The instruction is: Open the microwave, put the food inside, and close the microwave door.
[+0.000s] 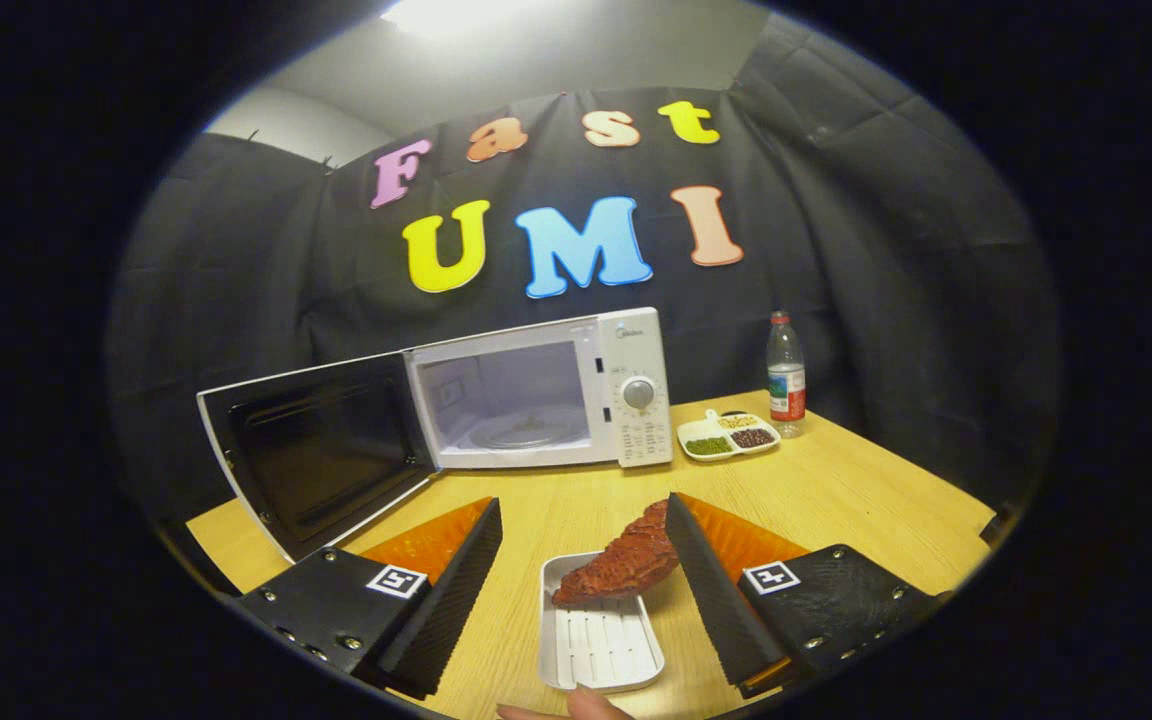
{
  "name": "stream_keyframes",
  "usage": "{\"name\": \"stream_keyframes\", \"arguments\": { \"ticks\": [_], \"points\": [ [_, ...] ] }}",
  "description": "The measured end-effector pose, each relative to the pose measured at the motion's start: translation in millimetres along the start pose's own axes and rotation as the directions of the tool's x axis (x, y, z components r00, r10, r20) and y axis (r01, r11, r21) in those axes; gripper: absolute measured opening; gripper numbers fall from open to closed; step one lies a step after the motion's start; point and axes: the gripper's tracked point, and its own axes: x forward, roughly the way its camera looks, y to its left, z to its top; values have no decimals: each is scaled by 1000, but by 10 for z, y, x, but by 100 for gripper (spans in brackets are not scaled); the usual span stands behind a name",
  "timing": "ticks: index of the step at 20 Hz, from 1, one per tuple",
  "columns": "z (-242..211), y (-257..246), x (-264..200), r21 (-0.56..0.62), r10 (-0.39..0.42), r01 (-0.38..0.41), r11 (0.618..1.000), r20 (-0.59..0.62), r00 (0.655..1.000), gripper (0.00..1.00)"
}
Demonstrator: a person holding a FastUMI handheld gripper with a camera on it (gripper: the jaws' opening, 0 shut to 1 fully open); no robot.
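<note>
Landmark: the white boxy microwave oven (536, 395) stands at the back of the pale wooden table (836, 490), against the black cloth wall.
Microwave door: the dark-windowed, white-framed door (311, 450) is swung fully open to the left of the microwave; the cavity with its round glass turntable (526, 430) shows inside.
Control panel: a round grey dial (639, 392) and a keypad sit on the right end of the microwave front.
Food: a reddish-brown, rough-surfaced slab of food (621, 560) lies in front of the microwave, well apart from it, tilted with one end down in the tray and the other raised against the right finger.
Tray: a small white rectangular plastic tray with a ribbed floor (601, 640) rests on the table under the food, in front of the microwave.
Gripper: the two-finger gripper (581, 535) points toward the microwave, jaws spread wide; the tray and food lie between the fingers. The food touches the inner face of the right finger; the left finger stands clear of it, so nothing is clamped.
Fingertip: a person's fingertip (586, 705) shows at the near edge of the tray.
Dish: a white divided dish of green, yellow and dark-red beans (728, 437) sits just right of the microwave.
Bottle: a clear plastic bottle with a red label (786, 375) stands upright right of the dish.
</note>
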Motion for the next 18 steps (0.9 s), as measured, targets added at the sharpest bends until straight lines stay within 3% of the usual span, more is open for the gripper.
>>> {"name": "stream_keyframes", "arguments": {
  "ticks": [3,7,9,13,14,15,16,17,18],
  "points": [
    [-176,-388,222,91,-56,61,994,-59,997,99],
    [-436,-387,457,294,71,-24,956,-152,986,98],
    [-459,-349,539,358,124,-66,931,-142,982,98],
    [-472,-364,652,436,171,-97,895,-133,976,54],
    [-450,-350,641,465,182,-104,879,-127,975,38],
    [-420,-329,622,490,208,-125,863,-118,971,37],
    [-410,-316,645,499,220,-135,856,-116,969,28],
    [-395,-277,661,515,235,-154,843,-96,967,27],
    [-379,-278,598,518,231,-151,842,-93,969,19]
  ]
}}
